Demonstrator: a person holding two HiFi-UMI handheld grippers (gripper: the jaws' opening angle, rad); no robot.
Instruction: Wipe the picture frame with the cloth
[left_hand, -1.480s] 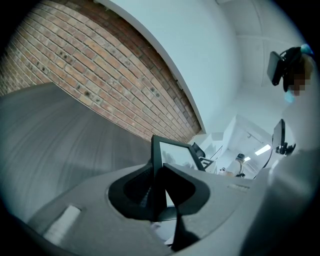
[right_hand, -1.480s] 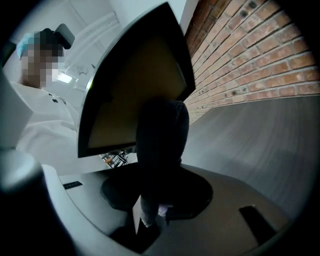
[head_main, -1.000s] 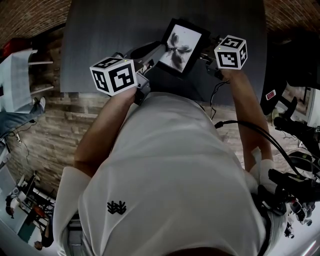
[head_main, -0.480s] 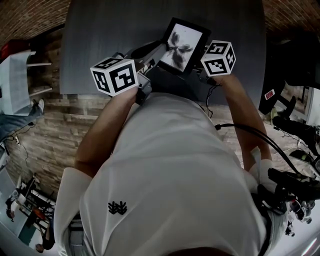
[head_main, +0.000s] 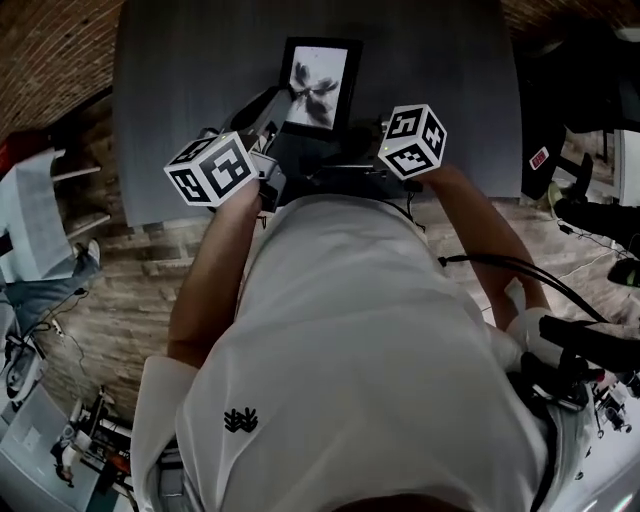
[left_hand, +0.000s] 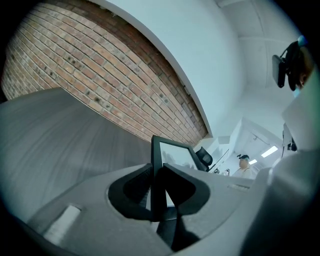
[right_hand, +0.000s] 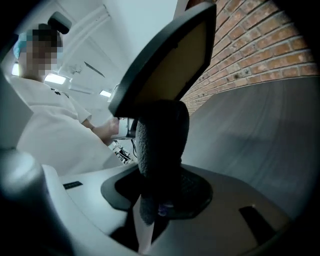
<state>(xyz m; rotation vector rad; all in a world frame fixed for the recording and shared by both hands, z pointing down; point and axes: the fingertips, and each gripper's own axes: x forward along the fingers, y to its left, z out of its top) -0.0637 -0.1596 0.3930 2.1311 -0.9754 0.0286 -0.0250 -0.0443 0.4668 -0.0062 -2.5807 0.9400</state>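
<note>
I am holding the picture frame (head_main: 318, 83) over the counter (head_main: 180, 90), left gripper (left_hand: 159, 192) fingers clamping its edge. Right gripper (right_hand: 160, 187) fingers are clenching the cloth (right_hand: 162, 137), just beside the frame's lower edge.

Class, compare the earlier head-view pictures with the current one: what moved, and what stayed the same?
The right gripper, clamped on the cloth, moved left in the head view, toward the left gripper and below the picture frame. The frame swung from tilted to nearly straight. The left gripper still grips the frame's left edge.
</note>
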